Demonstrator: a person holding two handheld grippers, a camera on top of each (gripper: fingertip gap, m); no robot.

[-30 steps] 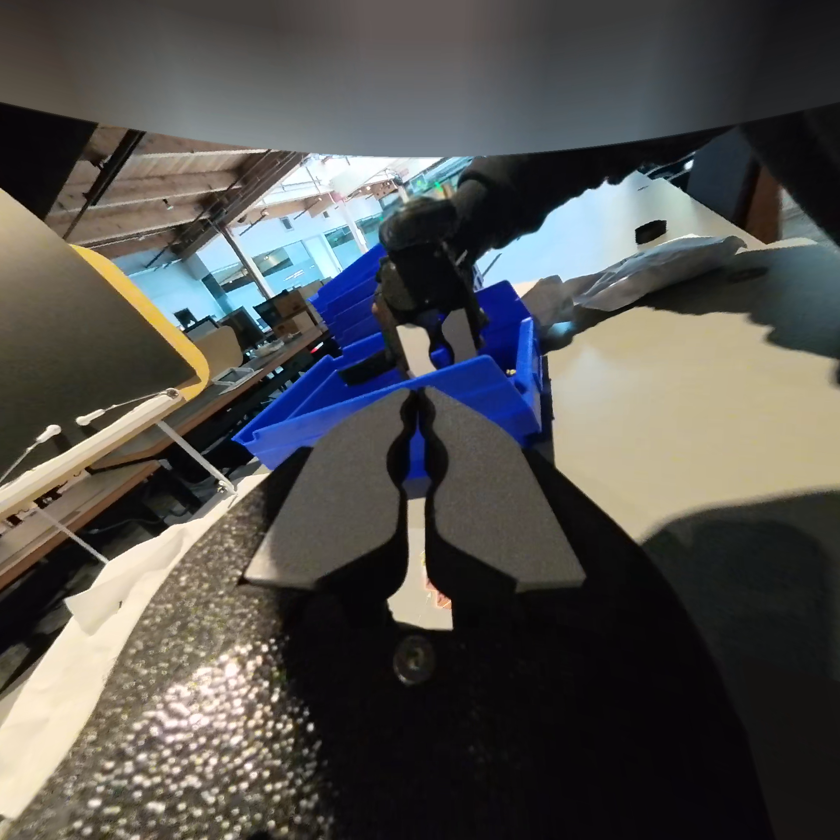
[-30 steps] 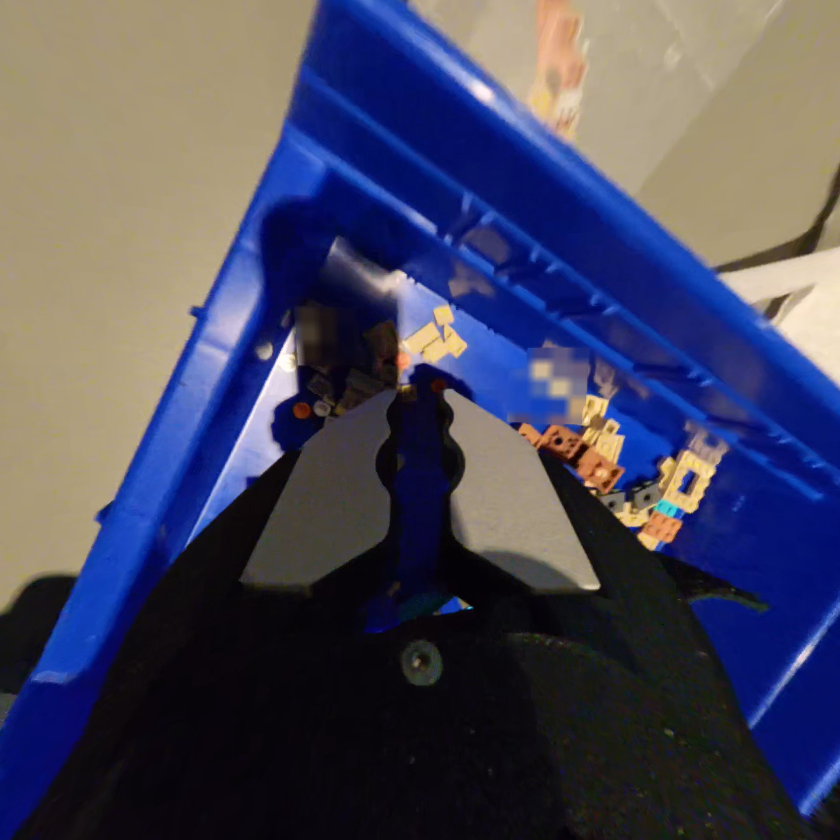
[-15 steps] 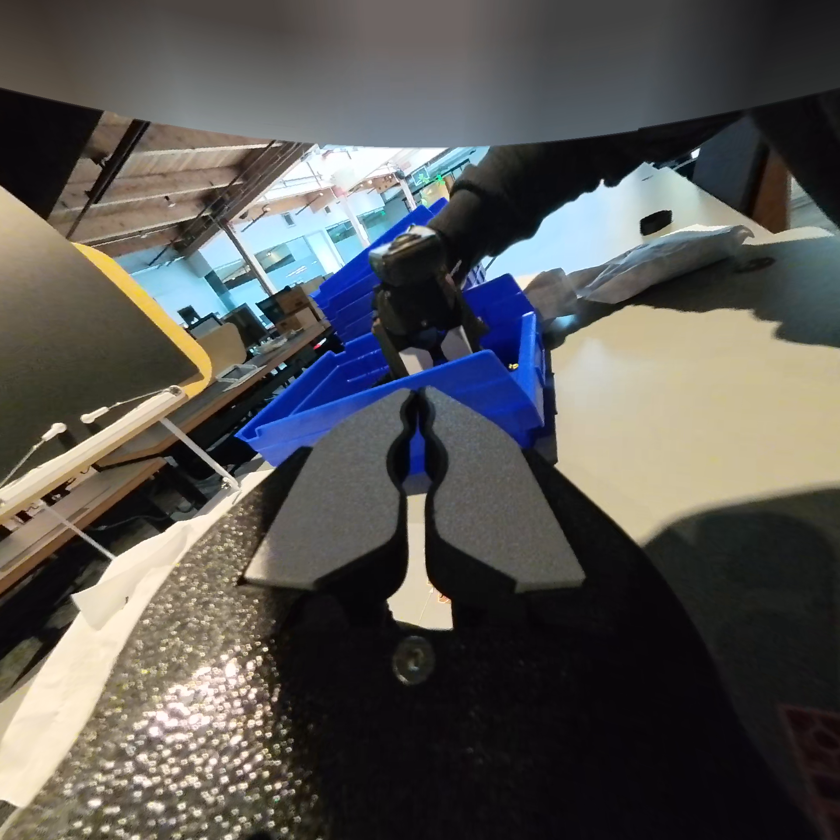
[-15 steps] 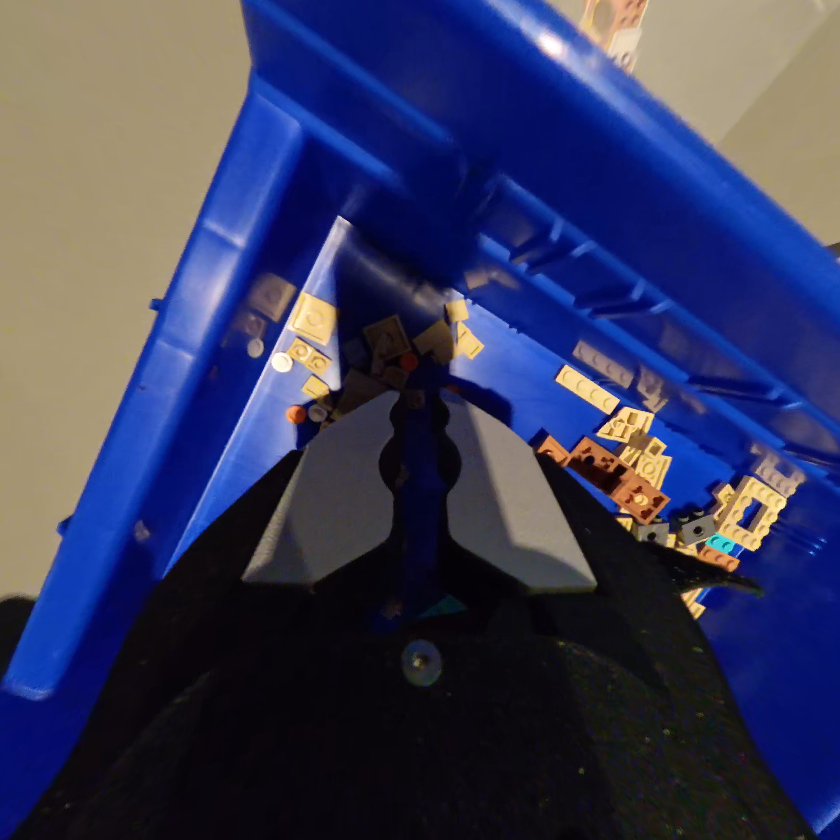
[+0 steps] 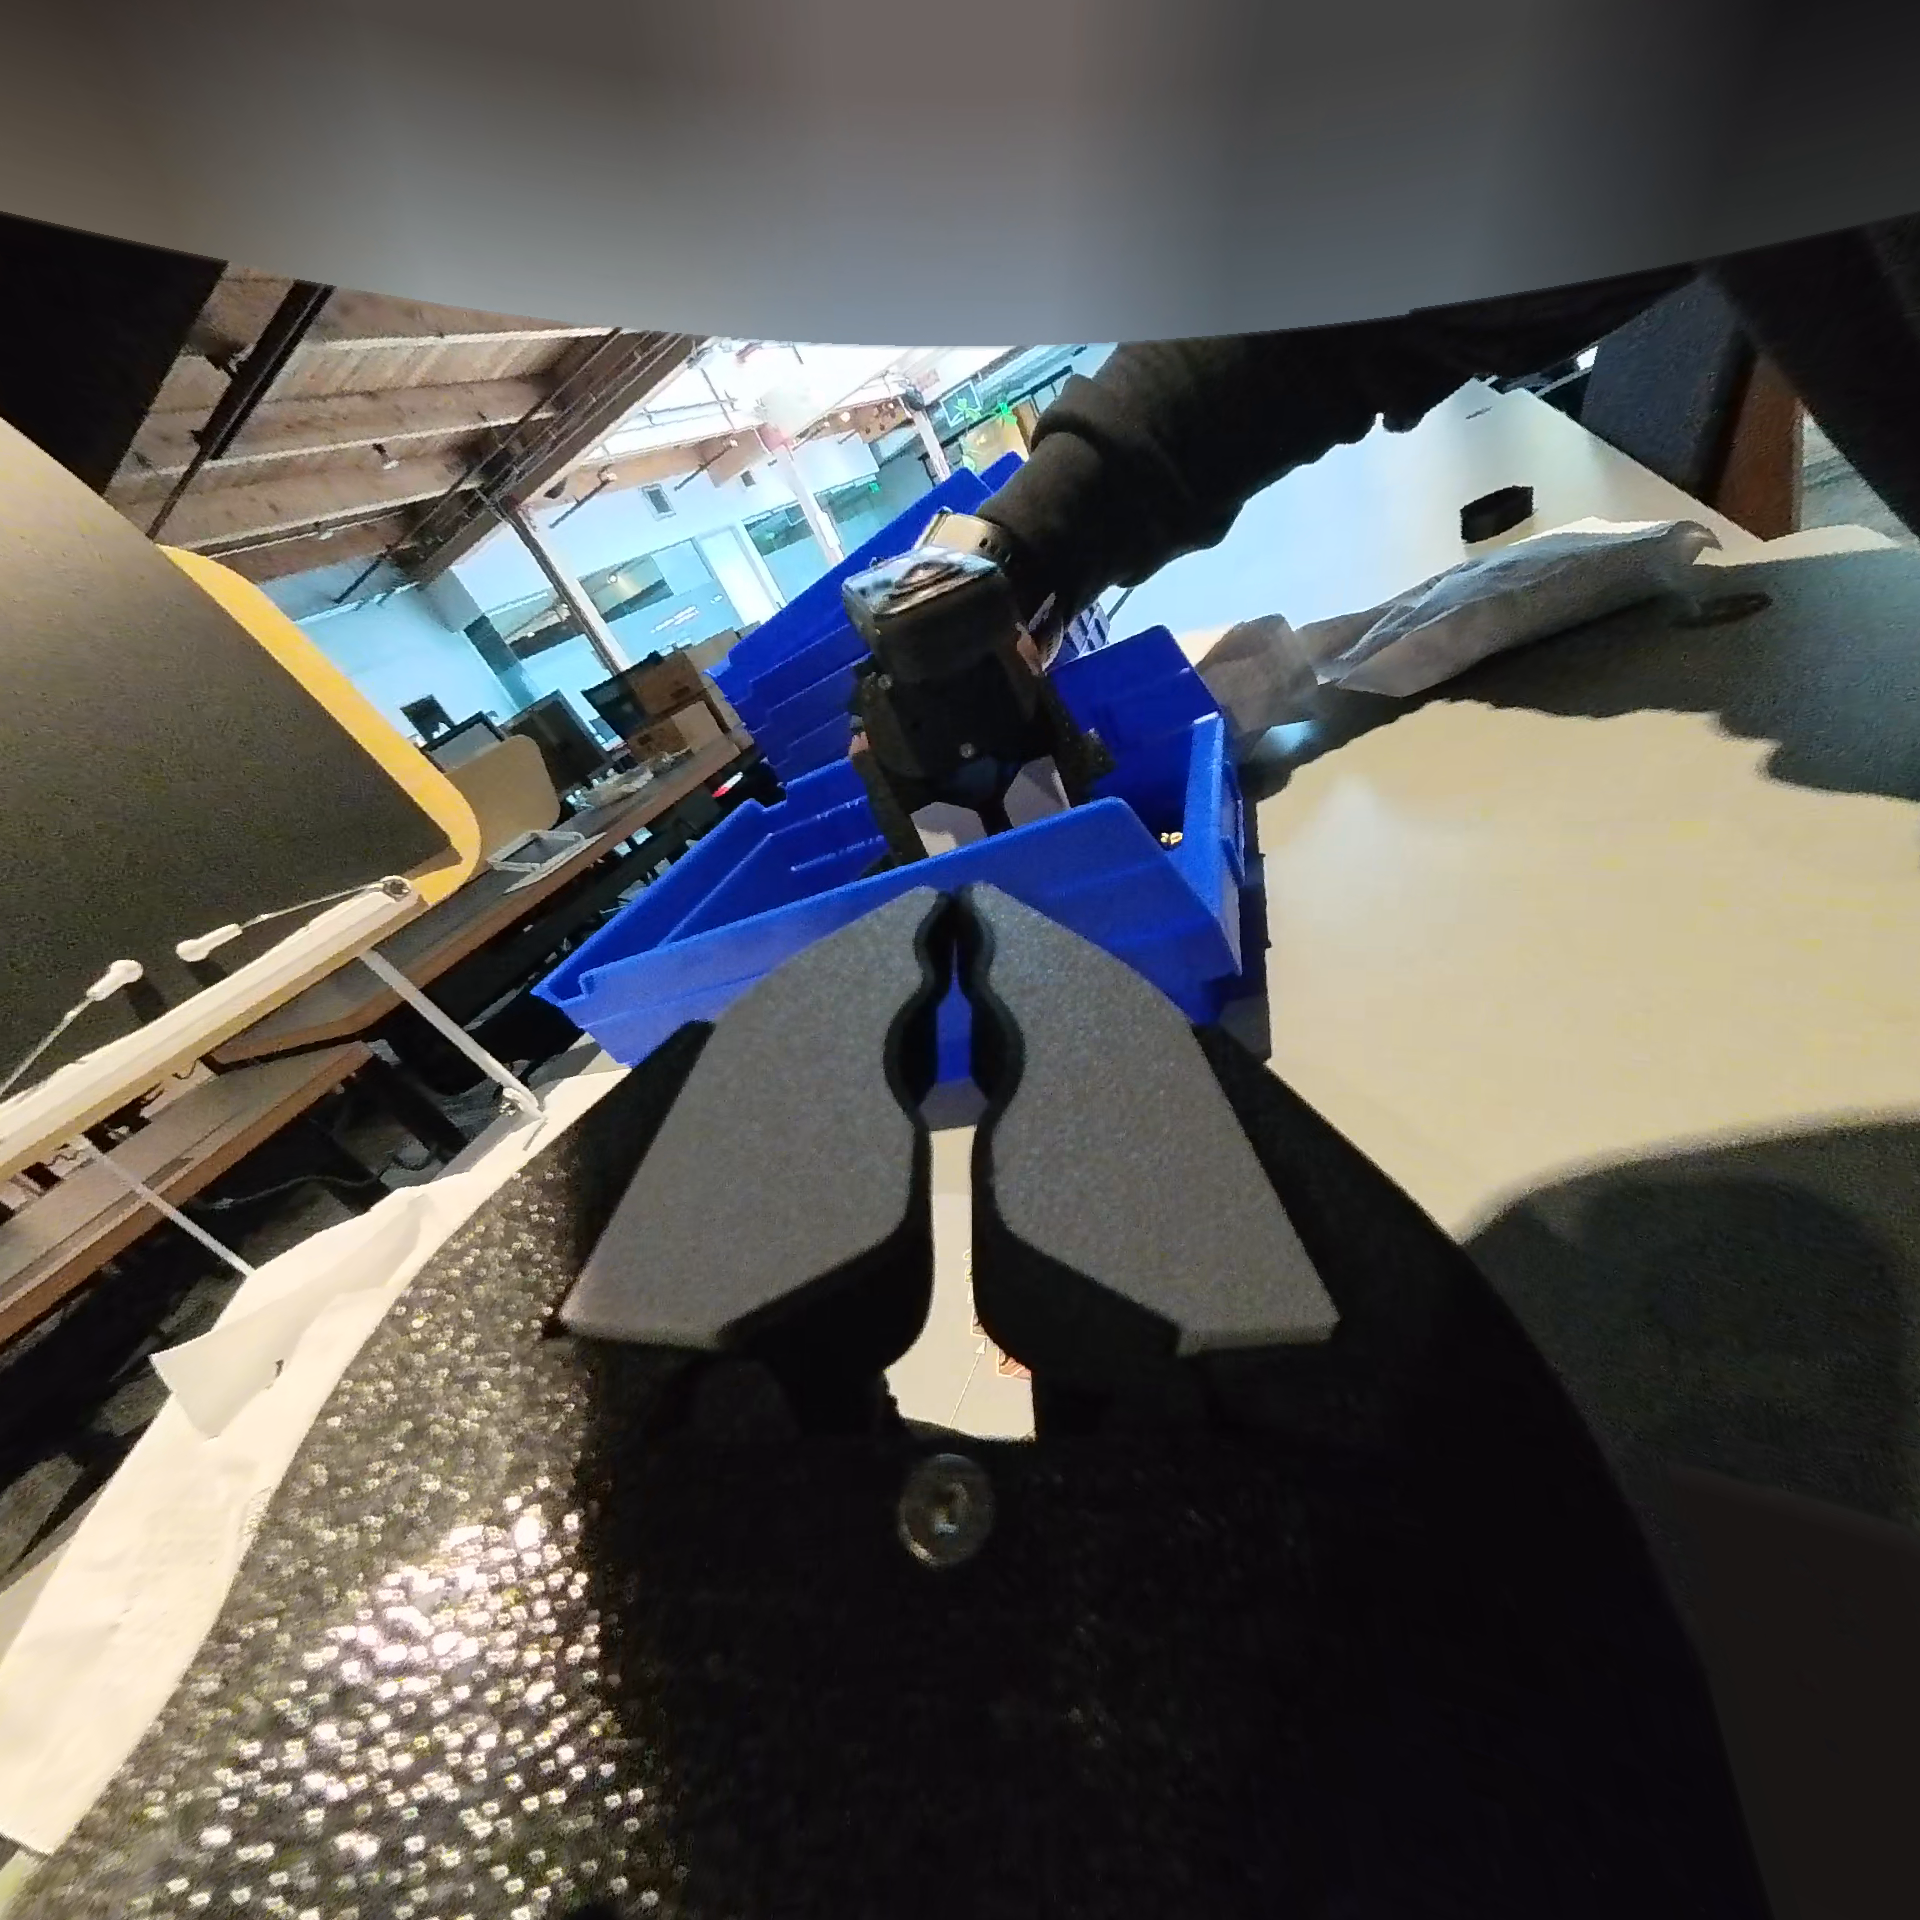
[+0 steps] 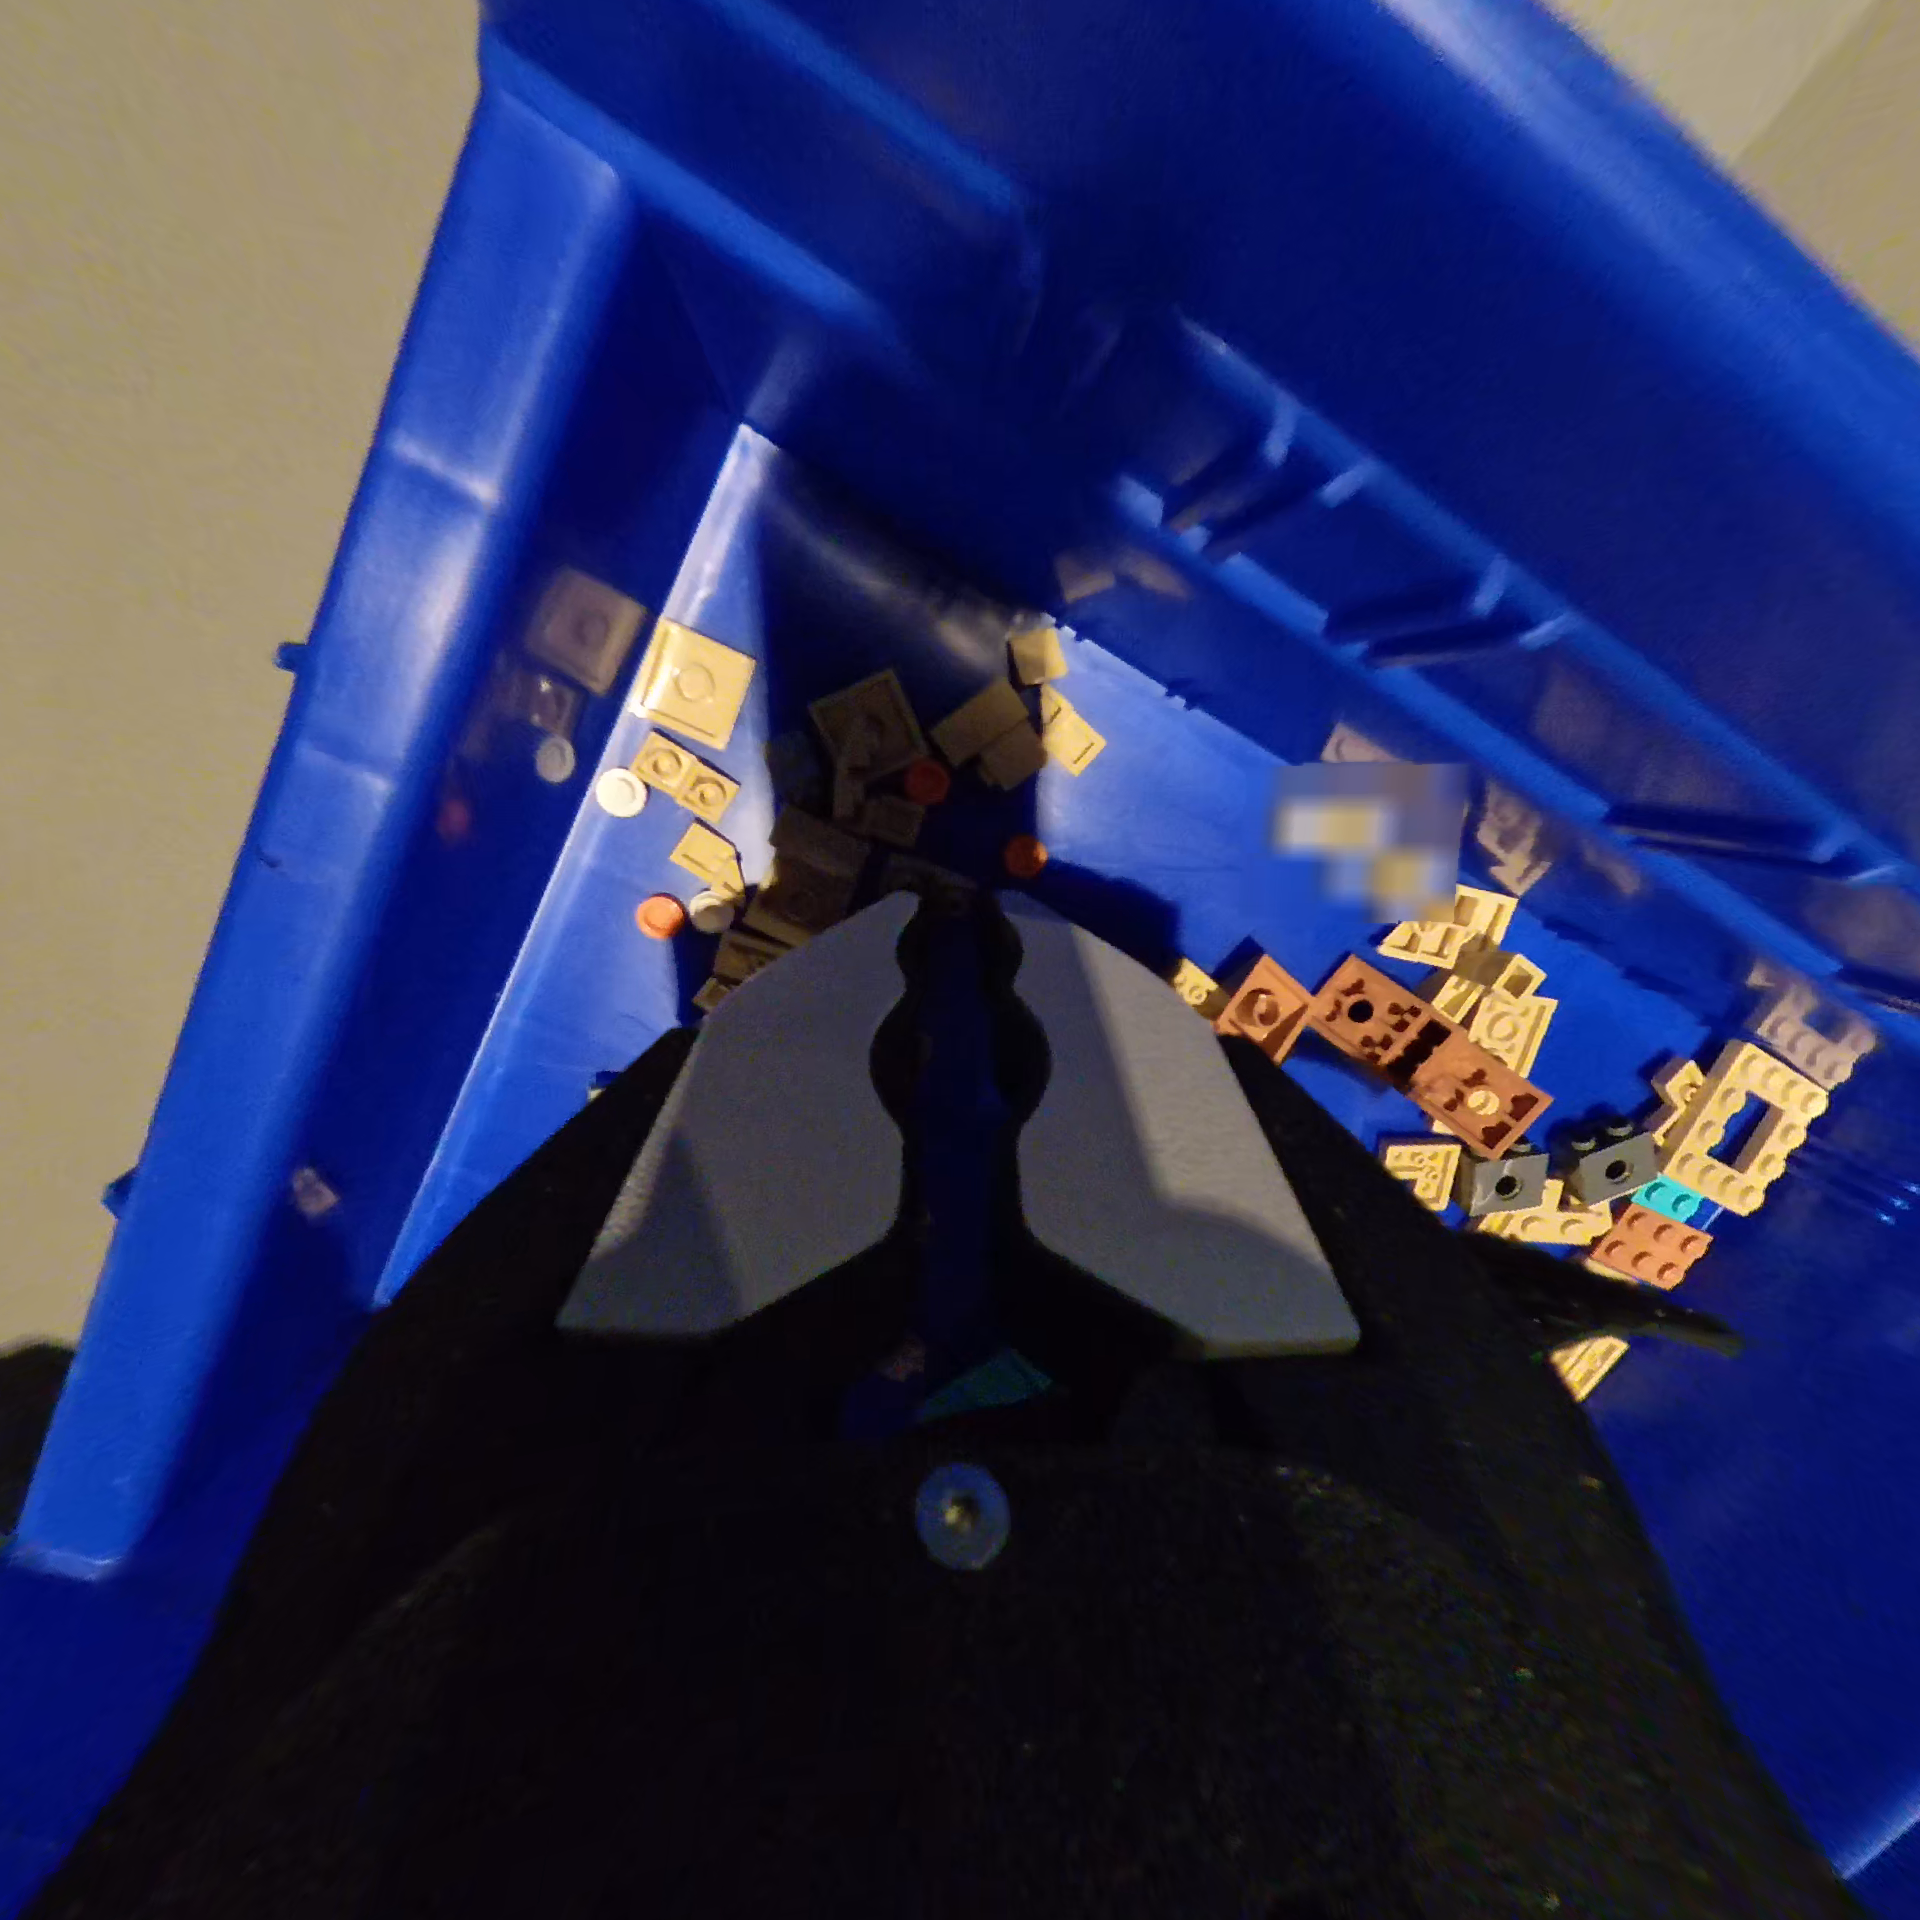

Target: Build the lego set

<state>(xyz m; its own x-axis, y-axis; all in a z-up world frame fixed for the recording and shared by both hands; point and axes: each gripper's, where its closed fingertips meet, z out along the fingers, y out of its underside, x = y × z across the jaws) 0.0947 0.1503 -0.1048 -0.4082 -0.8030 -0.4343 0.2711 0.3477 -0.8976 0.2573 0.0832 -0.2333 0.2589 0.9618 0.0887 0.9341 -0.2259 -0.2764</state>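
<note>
A blue bin [image 6: 343,790] holds loose lego pieces: tan plates [image 6: 694,681], brown bricks [image 6: 1371,1013], a tan frame piece [image 6: 1745,1132], small red round studs [image 6: 661,914] and grey pieces [image 6: 1507,1179]. My right gripper [image 6: 961,904] is low inside the bin, its tips just over the dim pile of tan and dark plates in the corner. Its jaws stand a narrow gap apart, and I see nothing held between them. My left gripper [image 5: 954,920] is shut and empty, above the table in front of the bin [image 5: 1091,894]. The left wrist view shows the right gripper's body [image 5: 956,717] in the bin, held by a dark-sleeved hand.
More blue bins [image 5: 831,644] stand in a row behind the first. Clear plastic bags [image 5: 1507,613] and a small black object [image 5: 1496,514] lie on the beige table [image 5: 1558,935] at the back right. White paper [image 5: 260,1403] hangs at the table's left edge. Left tips to right tips: about 20 centimeters.
My right gripper has gone down deeper into the bin toward the corner pile, and its jaws have narrowed slightly. My left gripper has stayed shut and nearly still.
</note>
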